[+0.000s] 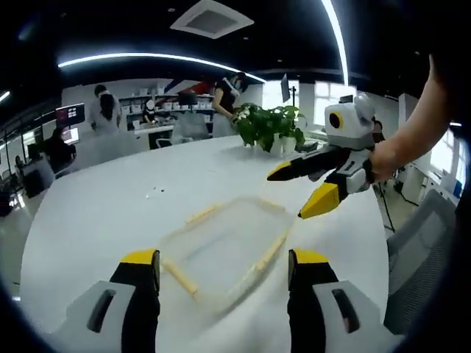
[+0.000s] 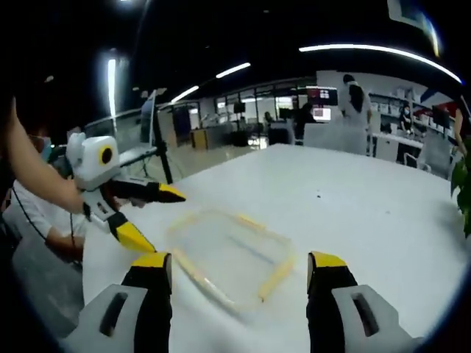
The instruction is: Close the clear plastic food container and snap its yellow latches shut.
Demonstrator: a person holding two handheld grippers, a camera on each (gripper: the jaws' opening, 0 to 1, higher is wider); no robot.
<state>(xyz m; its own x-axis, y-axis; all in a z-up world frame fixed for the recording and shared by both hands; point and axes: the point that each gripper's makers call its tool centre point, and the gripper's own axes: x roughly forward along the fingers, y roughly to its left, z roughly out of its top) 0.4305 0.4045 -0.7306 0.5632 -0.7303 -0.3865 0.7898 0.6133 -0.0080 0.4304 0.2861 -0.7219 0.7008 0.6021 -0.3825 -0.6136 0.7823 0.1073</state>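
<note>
A clear plastic food container (image 1: 224,246) with pale yellow latches along its edges lies flat on the white table (image 1: 110,198). My left gripper (image 1: 224,268) is open, its yellow-tipped jaws standing on either side of the container's near end. The right gripper (image 1: 309,190) comes in from the right, open, its tips hovering just above the container's far right corner. In the right gripper view the container (image 2: 229,254) lies between that gripper's (image 2: 237,271) open jaws. The left gripper (image 2: 151,215) hovers open at the container's left edge, held by a hand.
A potted green plant (image 1: 266,126) stands on the table's far side. Several people, desks, chairs and monitors fill the office beyond the table (image 2: 368,198). A person's arm (image 1: 412,136) reaches in from the right.
</note>
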